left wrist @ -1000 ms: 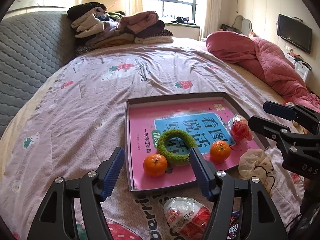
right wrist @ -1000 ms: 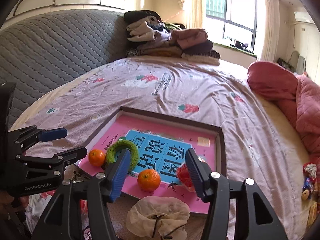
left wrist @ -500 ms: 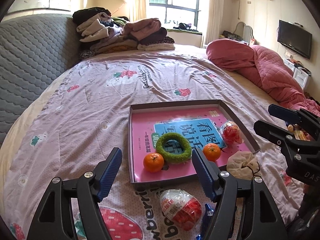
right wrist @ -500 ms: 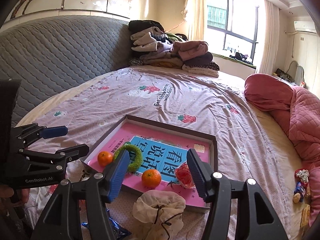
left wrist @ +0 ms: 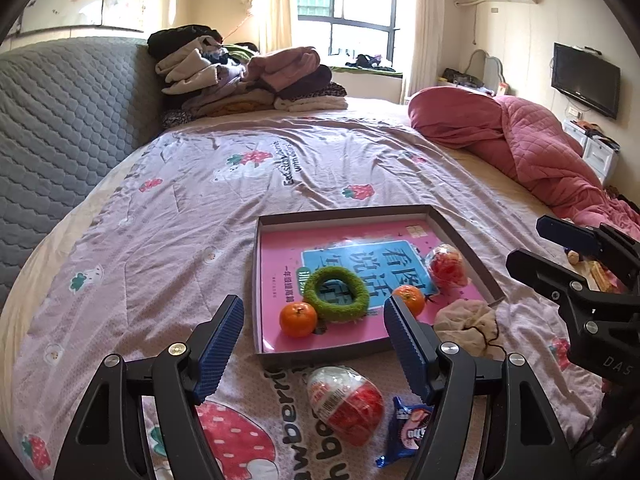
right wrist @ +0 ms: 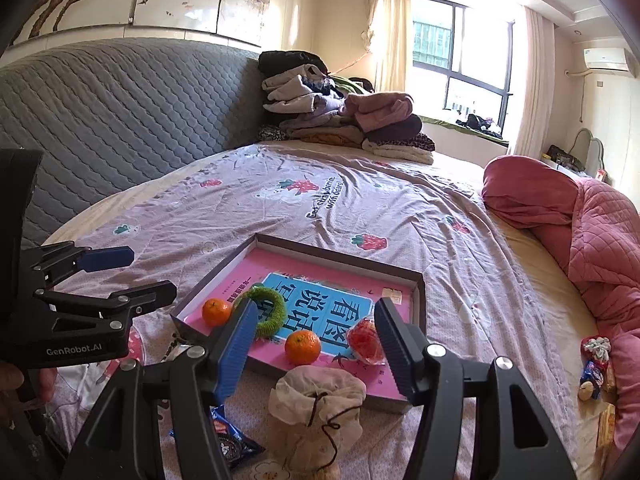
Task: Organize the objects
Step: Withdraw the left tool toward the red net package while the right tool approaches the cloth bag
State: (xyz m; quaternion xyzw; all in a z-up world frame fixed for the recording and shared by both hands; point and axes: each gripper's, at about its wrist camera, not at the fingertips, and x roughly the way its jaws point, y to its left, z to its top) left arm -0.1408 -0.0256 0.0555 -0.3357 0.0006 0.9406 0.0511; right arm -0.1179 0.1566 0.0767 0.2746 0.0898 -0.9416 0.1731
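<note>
Left wrist view: my left claw (left wrist: 313, 342) stands wide open with nothing between its blue pads, angled down over the bed (left wrist: 168, 240). Beyond it the shallow box (left wrist: 340, 213) holds a pink book (left wrist: 276, 264), a green ring (left wrist: 336, 294), two tangerines (left wrist: 298, 320) (left wrist: 408, 298) and a clear ball with red contents (left wrist: 446, 266). Only this view shows the red-and-white egg-shaped capsule (left wrist: 346, 404) lying on the bedspread just in front of the box, with a blue snack packet (left wrist: 406, 432) beside it. My right claw (left wrist: 560, 248) enters from the right edge.

Right wrist view: my right claw (right wrist: 314, 352) is open and empty, its opening not quite as wide, pointing down toward the box's near edge. A beige drawstring pouch (right wrist: 316, 404) sits upright on the bed just outside the box, directly below the claw. Only here do I see small snacks (right wrist: 596, 364) lying against the pink quilt (right wrist: 592, 232) at the far right, and a hand (right wrist: 16, 384) beneath the left claw's body at the left edge.
</note>
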